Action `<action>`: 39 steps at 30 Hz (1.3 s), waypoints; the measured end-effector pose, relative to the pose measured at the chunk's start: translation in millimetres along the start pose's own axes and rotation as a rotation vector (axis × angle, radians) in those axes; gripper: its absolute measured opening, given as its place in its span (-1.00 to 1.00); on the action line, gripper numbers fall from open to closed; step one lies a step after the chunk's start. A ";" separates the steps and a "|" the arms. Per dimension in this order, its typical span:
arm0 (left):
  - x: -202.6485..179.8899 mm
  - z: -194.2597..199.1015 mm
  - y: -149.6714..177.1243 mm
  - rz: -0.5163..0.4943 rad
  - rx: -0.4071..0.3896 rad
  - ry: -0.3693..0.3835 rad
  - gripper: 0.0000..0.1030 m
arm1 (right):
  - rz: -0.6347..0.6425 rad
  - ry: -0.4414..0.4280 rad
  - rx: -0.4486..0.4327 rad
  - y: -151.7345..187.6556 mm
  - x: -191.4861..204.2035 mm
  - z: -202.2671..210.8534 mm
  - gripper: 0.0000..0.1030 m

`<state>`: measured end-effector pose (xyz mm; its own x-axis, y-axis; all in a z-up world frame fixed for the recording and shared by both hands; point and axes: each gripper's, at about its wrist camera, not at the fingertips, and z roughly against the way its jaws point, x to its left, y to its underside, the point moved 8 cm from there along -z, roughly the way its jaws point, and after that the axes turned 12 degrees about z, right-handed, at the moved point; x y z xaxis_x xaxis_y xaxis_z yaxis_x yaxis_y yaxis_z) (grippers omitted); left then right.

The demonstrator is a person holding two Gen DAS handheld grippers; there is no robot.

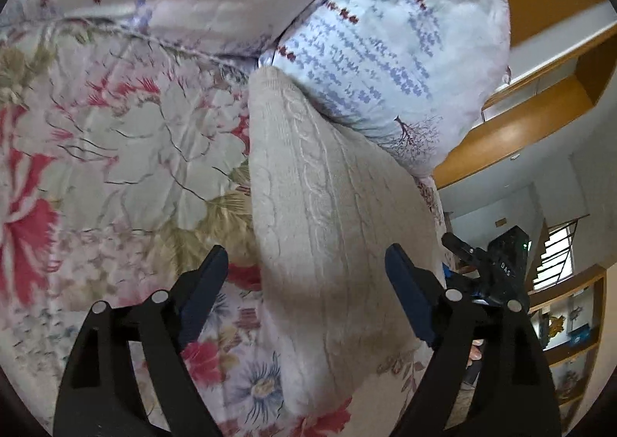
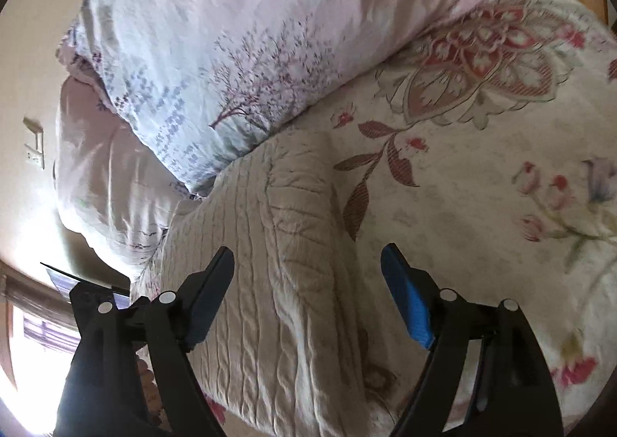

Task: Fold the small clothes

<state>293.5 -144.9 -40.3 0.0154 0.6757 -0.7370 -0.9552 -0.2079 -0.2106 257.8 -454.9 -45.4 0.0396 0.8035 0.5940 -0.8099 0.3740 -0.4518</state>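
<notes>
A cream cable-knit garment (image 1: 327, 213) lies folded in a long strip on the flowered bedspread (image 1: 115, 151). My left gripper (image 1: 304, 263) is open and empty, its jaws wide apart just above the near end of the knit. In the right wrist view the same knit (image 2: 270, 263) lies with a folded edge along its right side. My right gripper (image 2: 306, 263) is open and empty above the knit. The other gripper's black body (image 1: 497, 267) shows at the right of the left wrist view.
A blue-and-pink printed pillow (image 1: 393, 43) rests against the knit's far end, also in the right wrist view (image 2: 216, 63). A second pink pillow (image 2: 100, 174) lies beside it. A wooden shelf unit (image 1: 540, 113) stands beyond the bed. The bedspread (image 2: 482, 186) stretches right.
</notes>
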 end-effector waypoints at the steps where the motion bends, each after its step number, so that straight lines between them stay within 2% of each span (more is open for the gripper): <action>1: -0.8 -4.1 -0.2 -0.001 0.004 -0.001 0.62 | 0.000 -0.004 0.010 0.6 0.1 -3.9 0.55; 8: -5.4 -24.2 -5.7 0.008 0.014 0.019 0.59 | 0.038 -0.066 0.038 4.3 11.7 -17.4 0.53; 9: -7.1 -25.8 -5.9 0.013 0.018 0.032 0.57 | 0.040 -0.077 0.042 4.4 13.1 -19.2 0.47; 10: -8.9 -29.2 -6.2 0.018 0.022 0.042 0.47 | 0.041 -0.100 0.060 7.2 15.9 -22.8 0.28; 12: -12.5 -35.9 -6.5 0.028 0.016 0.051 0.45 | 0.051 -0.117 0.067 10.1 20.4 -26.6 0.24; 14: -12.6 -37.5 -5.7 0.029 0.006 0.049 0.40 | 0.059 -0.129 0.080 13.5 23.2 -29.9 -0.05; 17: -9.7 -36.4 -5.8 0.051 -0.003 0.064 0.15 | 0.028 -0.173 0.069 15.4 21.9 -31.2 -0.25; 19: -7.3 -30.2 -5.8 0.063 -0.007 0.081 -0.11 | 0.025 -0.183 0.051 15.5 24.1 -28.9 -0.31; 22: -7.2 -20.3 -5.6 0.062 -0.010 0.096 -0.25 | 0.050 -0.163 0.018 14.8 32.8 -23.4 -0.36; 29: -2.7 19.2 -3.3 0.004 -0.026 0.088 -0.29 | 0.131 -0.179 -0.023 17.9 74.7 -19.3 -0.43; 36: 42.0 87.0 -17.0 -0.009 -0.112 0.019 -0.29 | 0.284 -0.179 0.003 36.4 137.1 -53.4 -0.59; 39: 69.1 96.3 -24.4 0.025 -0.128 -0.009 -0.28 | 0.340 -0.128 0.031 45.2 149.0 -70.7 -0.59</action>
<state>289.4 -25.0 -24.2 -0.0114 0.6756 -0.7371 -0.9098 -0.3128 -0.2727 268.5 -285.6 -24.3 -0.3068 0.8142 0.4930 -0.7816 0.0801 -0.6186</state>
